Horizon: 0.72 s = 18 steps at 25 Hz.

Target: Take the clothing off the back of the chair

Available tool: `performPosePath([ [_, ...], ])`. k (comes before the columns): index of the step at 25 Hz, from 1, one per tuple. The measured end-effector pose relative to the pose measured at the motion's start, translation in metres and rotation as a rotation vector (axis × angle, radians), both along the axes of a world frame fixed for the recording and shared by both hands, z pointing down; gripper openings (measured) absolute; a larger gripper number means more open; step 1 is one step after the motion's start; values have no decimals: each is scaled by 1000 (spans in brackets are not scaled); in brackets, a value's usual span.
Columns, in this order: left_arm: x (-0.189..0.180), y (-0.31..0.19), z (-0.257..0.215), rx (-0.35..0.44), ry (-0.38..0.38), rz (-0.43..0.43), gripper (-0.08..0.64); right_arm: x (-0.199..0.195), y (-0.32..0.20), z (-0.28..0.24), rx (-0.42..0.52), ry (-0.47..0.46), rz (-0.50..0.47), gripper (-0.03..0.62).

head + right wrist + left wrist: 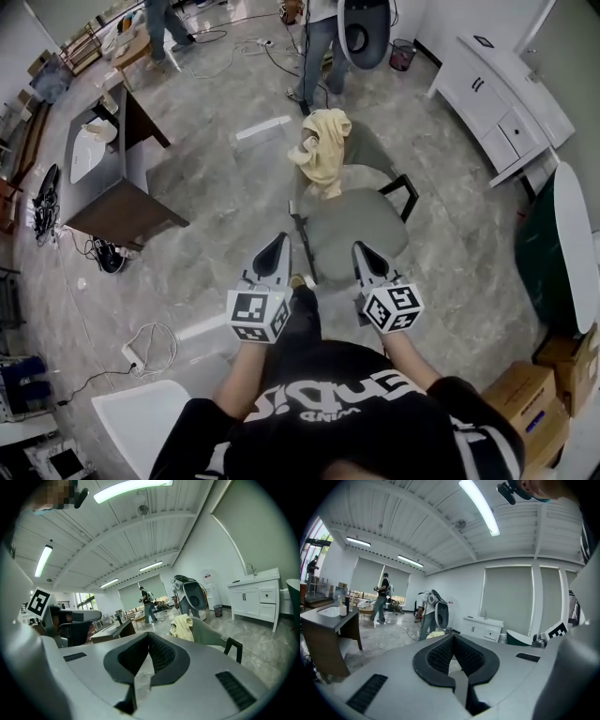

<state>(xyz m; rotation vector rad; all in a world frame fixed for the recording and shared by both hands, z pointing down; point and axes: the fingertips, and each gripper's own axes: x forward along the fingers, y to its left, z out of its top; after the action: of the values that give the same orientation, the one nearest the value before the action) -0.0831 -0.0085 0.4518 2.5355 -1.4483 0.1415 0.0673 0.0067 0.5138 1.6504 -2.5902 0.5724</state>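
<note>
A pale yellow garment [324,148] hangs crumpled over the back of a grey-green chair [361,225] with black armrests, in the middle of the head view. Both grippers are held side by side in front of the chair seat and point toward it, apart from the garment. My left gripper [280,240] has its jaws together with nothing between them, as the left gripper view [452,637] confirms. My right gripper [358,247] is likewise shut and empty [149,634]. The right gripper view has the garment [182,626] and chair [209,633] ahead, slightly right. Only a sliver of the garment [435,633] shows over the left jaws.
A dark desk [105,183] with a white basin stands at the left, with cables [148,343] on the floor near it. White cabinets [502,98] line the upper right, cardboard boxes [551,394] sit at the lower right. People [319,42] stand beyond the chair.
</note>
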Motion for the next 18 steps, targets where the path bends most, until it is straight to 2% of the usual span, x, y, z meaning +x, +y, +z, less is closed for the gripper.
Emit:
performPosePath([
  [11,-24,-119,-21,6,10,53,14,-34,-114,-27,16,4,31,14],
  [18,-25,-169,-26,13,6,97,14,-43,-164,-39,41,10,48,14],
])
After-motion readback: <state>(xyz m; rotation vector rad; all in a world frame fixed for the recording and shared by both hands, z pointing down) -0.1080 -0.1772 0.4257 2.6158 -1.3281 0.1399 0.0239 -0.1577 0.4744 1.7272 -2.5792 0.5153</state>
